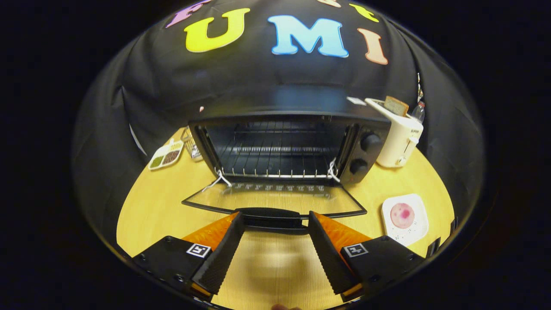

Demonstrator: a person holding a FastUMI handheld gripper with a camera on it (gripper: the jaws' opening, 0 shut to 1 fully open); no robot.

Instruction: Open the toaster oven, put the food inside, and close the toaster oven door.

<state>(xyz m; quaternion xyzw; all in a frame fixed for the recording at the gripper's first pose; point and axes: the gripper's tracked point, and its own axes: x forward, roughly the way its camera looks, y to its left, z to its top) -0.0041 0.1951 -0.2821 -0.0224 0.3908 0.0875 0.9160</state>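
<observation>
Door [275,200] of the toaster oven [284,146] lies folded down flat toward me at centre frame, its glass panel level over the wooden table [146,215] and its dark handle [271,217] at the near edge. My gripper [272,220] is spread wide, a fingertip at either end of that handle, which sits in the gap; I cannot tell whether either pad touches it, and I am not clamping it. I judge the opening step done: the cavity is exposed, wire rack [275,150] bare, nothing loaded yet. Food [402,215], a round pink piece, sits on a white plate [416,232] at lower right of the frame, to the right of my right finger and beside the door's right corner, well apart from the fingertips. A white pop-up toaster [398,137] with a bread slice [396,105] stands upper right, beside the oven's knobs [369,141]. A divided dish [165,156] sits at left. Next call: swing right to the plate.
</observation>
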